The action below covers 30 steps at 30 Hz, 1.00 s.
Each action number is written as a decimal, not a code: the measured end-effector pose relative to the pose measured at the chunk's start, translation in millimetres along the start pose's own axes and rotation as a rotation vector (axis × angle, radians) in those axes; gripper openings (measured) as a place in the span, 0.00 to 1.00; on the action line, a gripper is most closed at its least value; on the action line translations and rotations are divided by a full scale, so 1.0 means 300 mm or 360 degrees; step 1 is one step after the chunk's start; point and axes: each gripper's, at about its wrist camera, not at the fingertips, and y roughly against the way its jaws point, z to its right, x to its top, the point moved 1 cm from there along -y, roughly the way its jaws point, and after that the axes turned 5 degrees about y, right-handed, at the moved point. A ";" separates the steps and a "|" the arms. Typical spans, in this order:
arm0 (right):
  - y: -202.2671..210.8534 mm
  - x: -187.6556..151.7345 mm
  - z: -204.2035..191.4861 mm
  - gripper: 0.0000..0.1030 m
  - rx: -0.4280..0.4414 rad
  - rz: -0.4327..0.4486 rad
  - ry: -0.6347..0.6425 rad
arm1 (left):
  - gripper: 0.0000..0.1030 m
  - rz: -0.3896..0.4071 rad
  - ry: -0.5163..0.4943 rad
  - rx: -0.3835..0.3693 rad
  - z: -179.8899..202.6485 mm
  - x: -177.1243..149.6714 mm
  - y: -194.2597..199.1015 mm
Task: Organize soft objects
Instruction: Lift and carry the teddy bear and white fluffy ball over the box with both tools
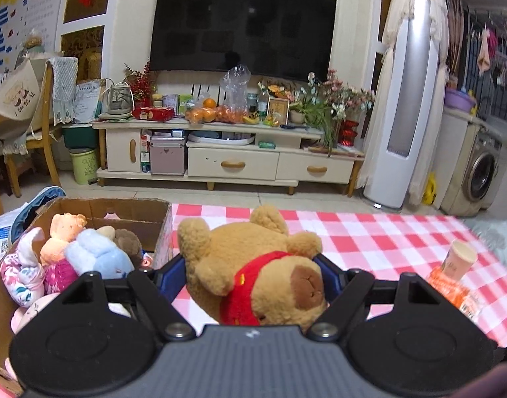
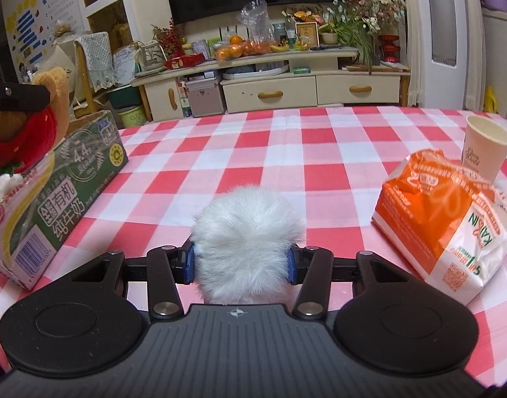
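Observation:
My left gripper (image 1: 250, 273) is shut on a tan plush bear in a red shirt (image 1: 253, 265), which hangs above the checked tablecloth just right of the cardboard box (image 1: 160, 219). The box holds several soft toys, among them a pale blue one (image 1: 97, 255) and an orange-haired doll (image 1: 62, 235). In the right wrist view my right gripper (image 2: 241, 260) is shut on a fluffy white plush (image 2: 246, 232) over the table. The bear (image 2: 31, 122) and the left gripper show at the far left there, above the box (image 2: 64, 179).
A red-and-white checked cloth (image 2: 286, 146) covers the table. An orange bread bag (image 2: 445, 219) and a paper cup (image 2: 485, 146) sit at the right. A TV stand (image 1: 220, 152) and a chair (image 1: 37, 126) stand beyond the table's far edge.

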 end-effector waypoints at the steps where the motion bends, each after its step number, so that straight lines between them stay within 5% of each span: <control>1: 0.006 0.004 -0.008 0.58 -0.0001 0.0003 0.0005 | 0.76 0.0007 0.0017 -0.0014 -0.012 0.006 0.008; 8: 0.032 0.047 -0.068 0.58 0.0030 0.0031 0.0035 | 0.76 0.0070 0.0090 -0.0026 -0.090 0.038 0.061; 30: 0.014 0.300 -0.408 0.58 0.0267 0.0147 0.0204 | 0.76 0.0215 0.0312 0.0268 -0.410 0.088 0.138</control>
